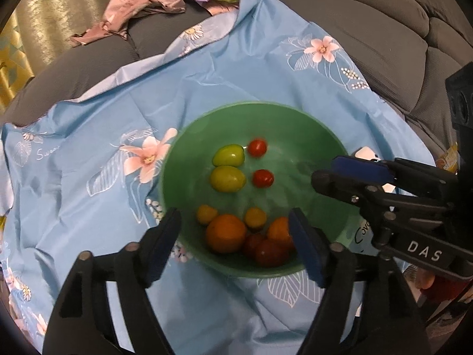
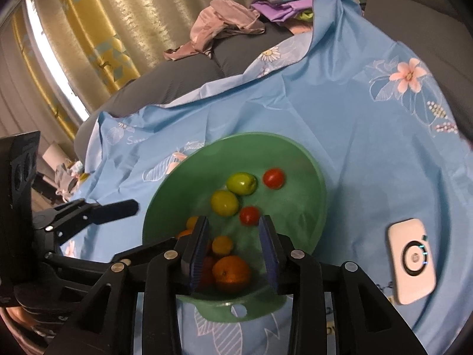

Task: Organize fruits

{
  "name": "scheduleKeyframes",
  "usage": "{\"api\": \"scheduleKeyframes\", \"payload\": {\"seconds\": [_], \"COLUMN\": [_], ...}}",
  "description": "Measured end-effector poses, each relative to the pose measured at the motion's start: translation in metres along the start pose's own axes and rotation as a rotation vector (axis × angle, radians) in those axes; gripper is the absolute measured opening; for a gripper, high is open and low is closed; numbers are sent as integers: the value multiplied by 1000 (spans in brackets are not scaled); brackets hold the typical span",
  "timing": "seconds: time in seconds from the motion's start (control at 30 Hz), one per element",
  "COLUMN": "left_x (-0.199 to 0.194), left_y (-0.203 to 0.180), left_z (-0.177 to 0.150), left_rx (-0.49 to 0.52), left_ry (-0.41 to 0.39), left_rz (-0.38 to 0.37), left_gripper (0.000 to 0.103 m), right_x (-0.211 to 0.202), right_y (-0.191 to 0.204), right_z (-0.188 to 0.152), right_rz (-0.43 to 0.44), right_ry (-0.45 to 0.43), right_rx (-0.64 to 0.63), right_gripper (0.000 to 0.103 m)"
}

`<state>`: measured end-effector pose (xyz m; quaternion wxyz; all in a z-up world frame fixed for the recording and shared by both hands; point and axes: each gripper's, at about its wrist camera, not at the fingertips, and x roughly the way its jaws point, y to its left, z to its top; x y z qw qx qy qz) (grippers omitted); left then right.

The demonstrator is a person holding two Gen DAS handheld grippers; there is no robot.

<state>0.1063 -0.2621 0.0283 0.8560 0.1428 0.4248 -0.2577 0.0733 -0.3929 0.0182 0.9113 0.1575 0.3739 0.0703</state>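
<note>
A green bowl [image 1: 295, 124] sits on a blue floral cloth [image 1: 88, 177] and holds several fruits: two yellow-green ones [image 1: 227, 179], small red tomatoes [image 1: 262, 178], small yellow ones and oranges [image 1: 226, 233]. My left gripper [image 1: 236, 242] is open and empty above the bowl's near rim. My right gripper [image 2: 233, 251] is open and empty, its fingers straddling the near side of the bowl [image 2: 295, 153] over an orange [image 2: 231, 270]. The right gripper also shows in the left wrist view [image 1: 340, 171] over the bowl's right rim.
A white device [image 2: 411, 261] lies on the cloth to the right of the bowl. A grey sofa [image 1: 369, 29] lies under the cloth, with crumpled clothes [image 1: 142, 6] at the back. Curtains [image 2: 88, 29] hang behind on the left.
</note>
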Motion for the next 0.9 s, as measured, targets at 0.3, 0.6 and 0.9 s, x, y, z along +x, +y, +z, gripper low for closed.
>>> {"api": "scheduleKeyframes", "payload": {"seconds": [0.3,0.6,0.9], "left_x": [-44,-69,-67], "left_y": [14,0,4], "left_z": [9,28,29], "left_rx": [-148,-124,-126], "left_ry": [-47,-73,-64], "left_rz": [10,55,114], "left_gripper": [102,102,102], "right_x": [-25,-41,-40], "right_y": [11,21,23], "right_z": [11,17,18], "right_rz": [-145,-156,-160], "right_ry": [73,100,104], "right_rx": [-80,-137,-130], "right_gripper": [49,49,49]}}
